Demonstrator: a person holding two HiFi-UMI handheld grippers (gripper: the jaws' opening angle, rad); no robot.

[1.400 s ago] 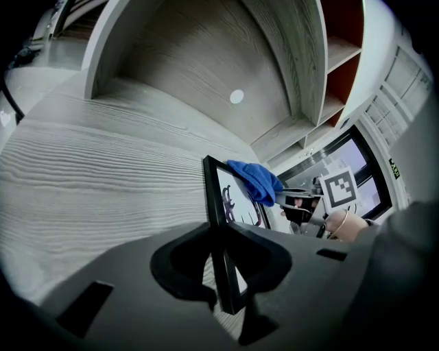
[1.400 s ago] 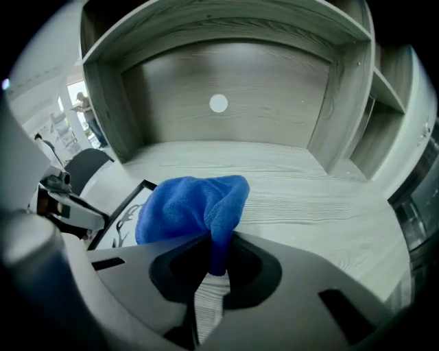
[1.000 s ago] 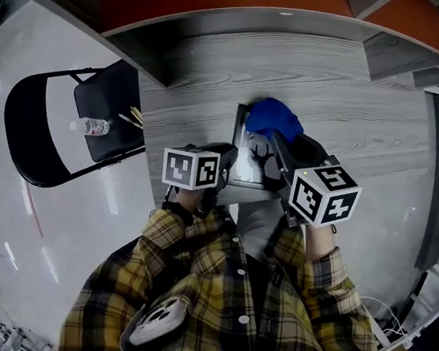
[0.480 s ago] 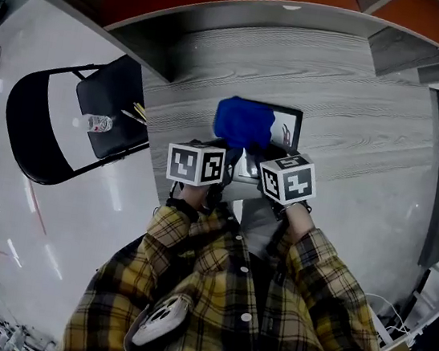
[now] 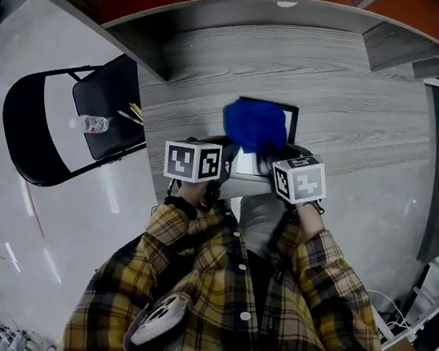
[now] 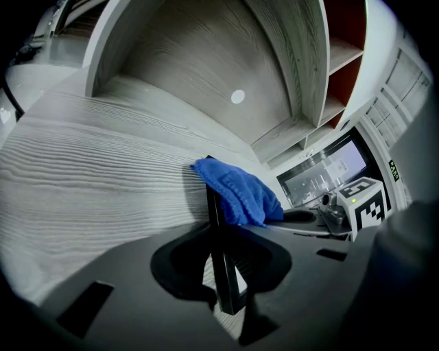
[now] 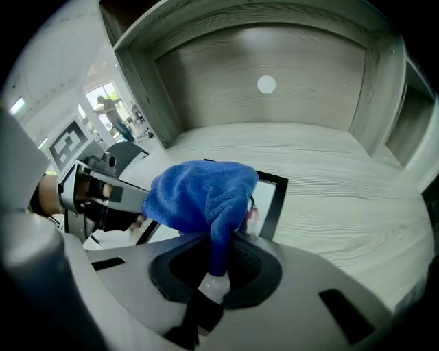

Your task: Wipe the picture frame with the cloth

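Our blue cloth (image 5: 255, 127) now sits slightly further right on the picture frame (image 5: 249, 163), pinched tight in our right gripper (image 7: 211, 277), while our left gripper (image 6: 224, 277) clamps the frame's left edge, so we judge the right gripper the nearer one for the glass that lies rightward.

Slight rightward shift of cloth (image 5: 255, 125)

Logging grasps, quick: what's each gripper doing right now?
Left gripper: shut on the black-rimmed rectangular picture frame.
Right gripper: shut on the blue terry cloth.
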